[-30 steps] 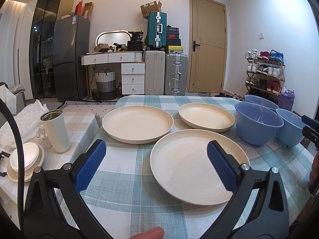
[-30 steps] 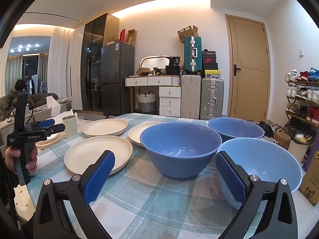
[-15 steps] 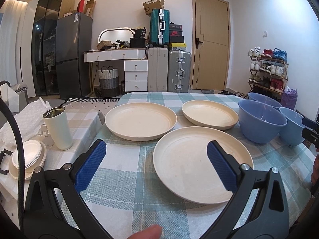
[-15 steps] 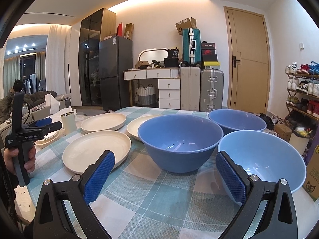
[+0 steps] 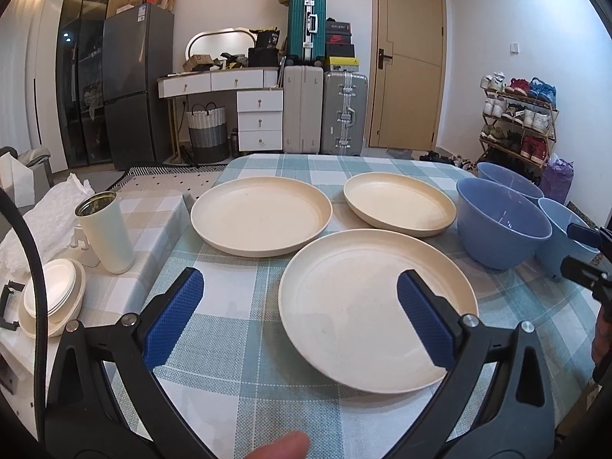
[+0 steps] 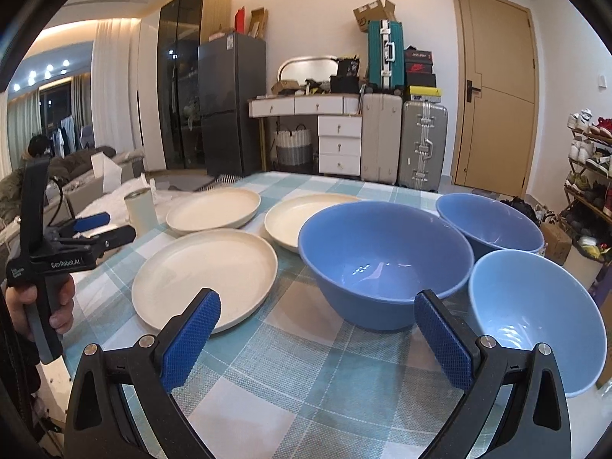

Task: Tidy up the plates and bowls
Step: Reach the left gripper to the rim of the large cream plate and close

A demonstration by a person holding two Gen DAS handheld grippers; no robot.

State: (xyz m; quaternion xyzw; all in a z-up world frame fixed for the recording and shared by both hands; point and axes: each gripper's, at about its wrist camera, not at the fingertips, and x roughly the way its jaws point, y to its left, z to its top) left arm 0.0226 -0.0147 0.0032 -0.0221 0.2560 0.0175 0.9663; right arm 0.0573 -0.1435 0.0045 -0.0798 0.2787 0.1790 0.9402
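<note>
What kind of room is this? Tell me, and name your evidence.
Most likely a lived-in home, a combined dining and entry space: checked-cloth table, fridge, stacked suitcases, and a shoe rack near the door.

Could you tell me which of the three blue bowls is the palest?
The near-right bowl, beside the right gripper; the other two are darker blue.

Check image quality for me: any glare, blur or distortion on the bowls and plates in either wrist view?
Left wrist: sharp and evenly lit, nearest plate clear; fisheye bends the door and walls. Right wrist: small ceiling-light glints inside the middle bowl and nearest bowl, nothing washed out; the far plate looks slightly smeared; dark vignette at the corners.
</note>
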